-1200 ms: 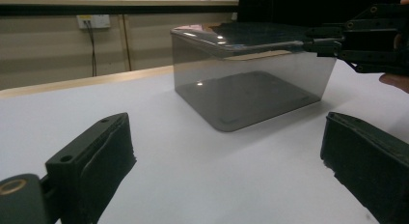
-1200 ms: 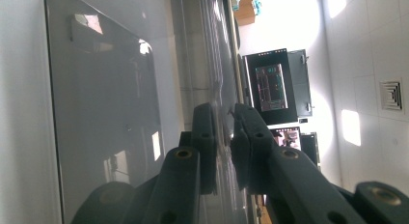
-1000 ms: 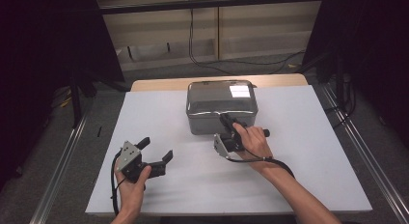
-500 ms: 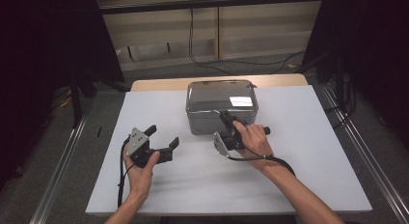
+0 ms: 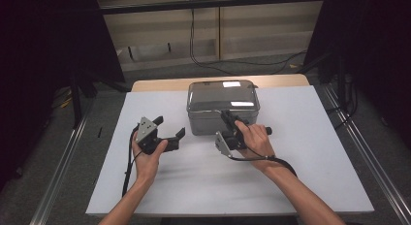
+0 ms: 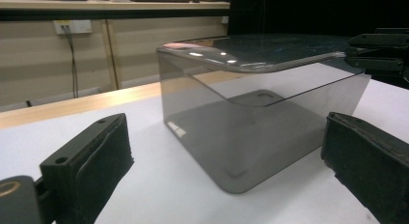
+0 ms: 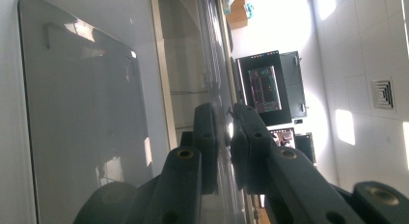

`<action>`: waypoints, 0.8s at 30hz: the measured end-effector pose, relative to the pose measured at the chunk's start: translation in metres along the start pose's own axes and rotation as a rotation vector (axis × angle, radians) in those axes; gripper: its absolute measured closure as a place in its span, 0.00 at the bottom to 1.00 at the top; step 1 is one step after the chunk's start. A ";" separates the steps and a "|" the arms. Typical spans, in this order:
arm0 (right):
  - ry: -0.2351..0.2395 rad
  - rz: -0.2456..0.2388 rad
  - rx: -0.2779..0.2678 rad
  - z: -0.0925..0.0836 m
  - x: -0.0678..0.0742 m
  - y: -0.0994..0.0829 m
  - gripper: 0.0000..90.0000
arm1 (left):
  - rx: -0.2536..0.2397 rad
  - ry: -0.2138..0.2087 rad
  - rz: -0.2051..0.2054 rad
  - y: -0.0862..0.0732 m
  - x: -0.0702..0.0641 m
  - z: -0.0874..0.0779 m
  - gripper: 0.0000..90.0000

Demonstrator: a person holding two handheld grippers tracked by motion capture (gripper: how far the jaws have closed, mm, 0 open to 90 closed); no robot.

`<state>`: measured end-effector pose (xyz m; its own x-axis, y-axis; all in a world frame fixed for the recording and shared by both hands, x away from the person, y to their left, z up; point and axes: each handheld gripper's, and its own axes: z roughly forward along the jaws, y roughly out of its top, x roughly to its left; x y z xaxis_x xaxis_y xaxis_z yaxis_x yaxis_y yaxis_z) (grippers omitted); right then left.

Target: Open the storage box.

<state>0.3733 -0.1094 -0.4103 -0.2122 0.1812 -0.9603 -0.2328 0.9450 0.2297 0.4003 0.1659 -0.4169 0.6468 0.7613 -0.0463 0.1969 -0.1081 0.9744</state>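
Observation:
A smoky see-through box (image 5: pixel 223 96) with a flat lid stands at the back middle of the white table (image 5: pixel 310 152). My right gripper (image 5: pixel 228 116) reaches the box's near rim, turned on its side. In the right gripper view its jaws (image 7: pixel 224 137) are shut on the thin lid edge (image 7: pixel 212 64), beside the box wall (image 7: pixel 82 113). My left gripper (image 5: pixel 170 127) hovers open just left of the box, apart from it. In the left gripper view its pads (image 6: pixel 113 151) frame the box (image 6: pixel 260 122), with the right gripper (image 6: pixel 376 50) at the lid's far corner.
A wooden tabletop strip (image 5: pixel 160 84) shows behind the white sheet. Metal rails (image 5: pixel 68 157) run along both sides of the table. Cables (image 5: pixel 213 65) lie on the floor behind, before a beige wall.
My left gripper has moved forward and to the right, closer to the box's left side. The right gripper has stayed on the lid edge.

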 end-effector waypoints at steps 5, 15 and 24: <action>-0.006 -0.003 -0.007 0.000 -0.002 -0.001 0.90 | 0.009 -0.001 0.018 0.007 0.001 0.007 0.04; -0.018 -0.004 -0.013 0.001 -0.006 0.000 0.91 | -0.020 -0.014 0.071 0.016 0.002 0.021 0.03; -0.019 -0.001 -0.012 0.001 -0.010 0.001 0.91 | -0.027 -0.035 0.102 0.022 0.003 0.038 0.03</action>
<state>0.3765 -0.1104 -0.4003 -0.1940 0.1858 -0.9633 -0.2440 0.9419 0.2308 0.4345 0.1414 -0.4042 0.6878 0.7244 0.0459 0.1092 -0.1658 0.9801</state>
